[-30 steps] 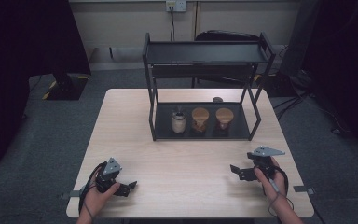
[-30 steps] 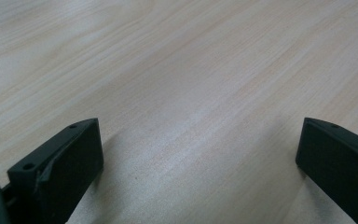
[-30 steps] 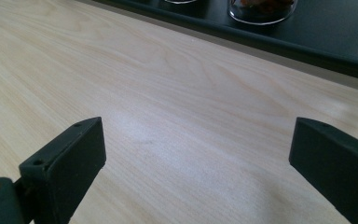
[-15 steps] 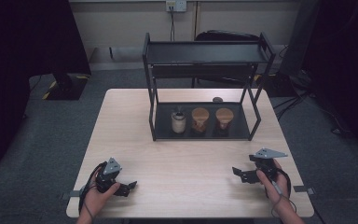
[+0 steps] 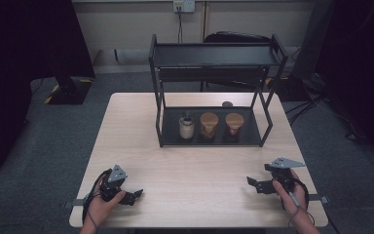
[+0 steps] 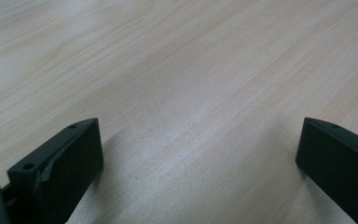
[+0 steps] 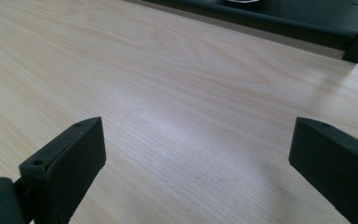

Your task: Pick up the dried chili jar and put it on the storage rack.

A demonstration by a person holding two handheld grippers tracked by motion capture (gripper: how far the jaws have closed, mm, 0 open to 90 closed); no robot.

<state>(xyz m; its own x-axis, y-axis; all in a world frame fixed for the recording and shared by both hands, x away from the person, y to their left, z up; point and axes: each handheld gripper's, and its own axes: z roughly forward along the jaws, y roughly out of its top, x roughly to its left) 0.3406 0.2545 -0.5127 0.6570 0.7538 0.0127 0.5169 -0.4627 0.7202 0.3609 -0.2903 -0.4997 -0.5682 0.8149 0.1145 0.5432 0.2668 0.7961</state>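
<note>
Your three items stand upright in a row on the black rack's [image 5: 268, 127] bottom tray, well apart from your hands. Left: pale cream jar [image 5: 186, 127] with a dark top. Middle: tan cup [image 5: 208, 124], wide-mouthed. Right: second tan cup [image 5: 234, 123], alike, slightly smaller. Small gaps between them.

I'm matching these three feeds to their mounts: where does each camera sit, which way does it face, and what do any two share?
High view: above the person's side, looking forward and down on the table and black rack; both hands, left gripper, right gripper.
Left gripper view: on the left gripper, low over bare wood; its open jaws.
Right gripper view: on the right gripper, facing the rack's base; its open jaws.
Shared: both gripper views show the tabletop's pale wood.
</note>
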